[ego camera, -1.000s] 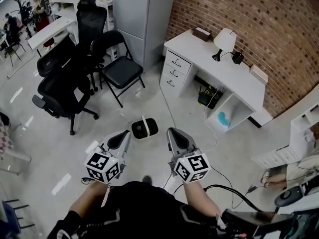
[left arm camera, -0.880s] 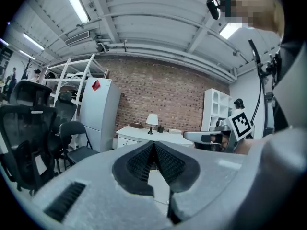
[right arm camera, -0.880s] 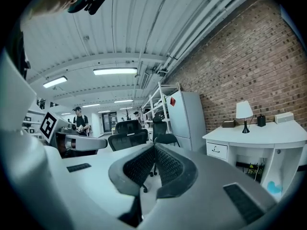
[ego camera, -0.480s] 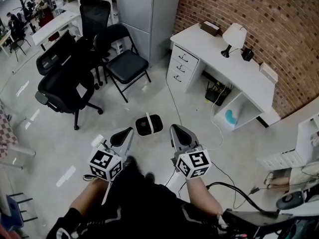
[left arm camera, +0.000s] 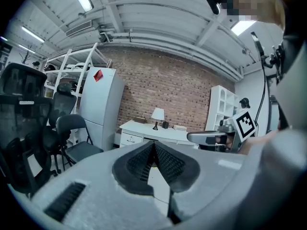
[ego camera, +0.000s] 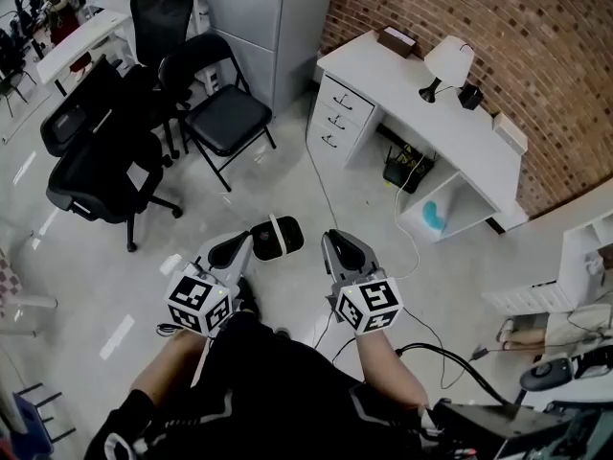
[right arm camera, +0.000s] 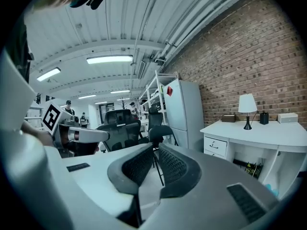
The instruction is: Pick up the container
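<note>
On the glossy floor (ego camera: 115, 257) just ahead of the person sits the container (ego camera: 276, 239), a dark rounded box with a white handle across its lid. It lies between the 2 grippers and slightly beyond their tips, touching neither. The left gripper (ego camera: 228, 249) points toward it with its fingers pressed together and nothing between them. The right gripper (ego camera: 339, 248) does the same, fingers closed and empty. Each carries a cube with black-and-white square markers; these bear no letters. Beyond stand a black folding chair (ego camera: 225, 118), a tall grey cabinet (ego camera: 268, 17) with a red sticker (left arm camera: 98, 75) too small to read, and a white tabletop (ego camera: 421, 113) with a lamp (ego camera: 448, 63) against the brick wall (ego camera: 517, 36).
</note>
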